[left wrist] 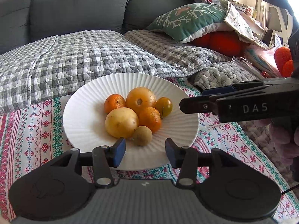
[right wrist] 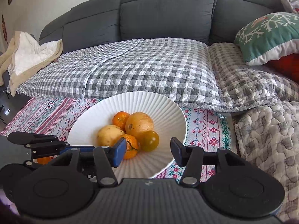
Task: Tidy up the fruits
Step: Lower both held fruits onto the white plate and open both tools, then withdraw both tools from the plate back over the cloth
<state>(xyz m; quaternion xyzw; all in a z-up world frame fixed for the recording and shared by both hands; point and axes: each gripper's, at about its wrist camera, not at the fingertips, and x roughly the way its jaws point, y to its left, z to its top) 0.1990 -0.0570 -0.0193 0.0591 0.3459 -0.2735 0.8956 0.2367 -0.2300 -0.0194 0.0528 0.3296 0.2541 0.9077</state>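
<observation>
Left tool (left wrist: 145,150): black, blue-padded, jaws parted, nothing between them, poised at the near rim of the white ribbed ceramic plate (left wrist: 89,123). Right tool (right wrist: 148,154): same make, jaws parted and empty, over the plate's near edge. Plate contents: two small orange mandarins (left wrist: 114,103), one large yellow-orange round fruit (left wrist: 140,99), one pale yellow fruit (left wrist: 121,122), one greenish-yellow fruit (left wrist: 164,106), one small brown fruit (left wrist: 142,135), all clustered and touching. Plate rests on the patterned red-and-green cloth (left wrist: 37,127) over the worktop.
</observation>
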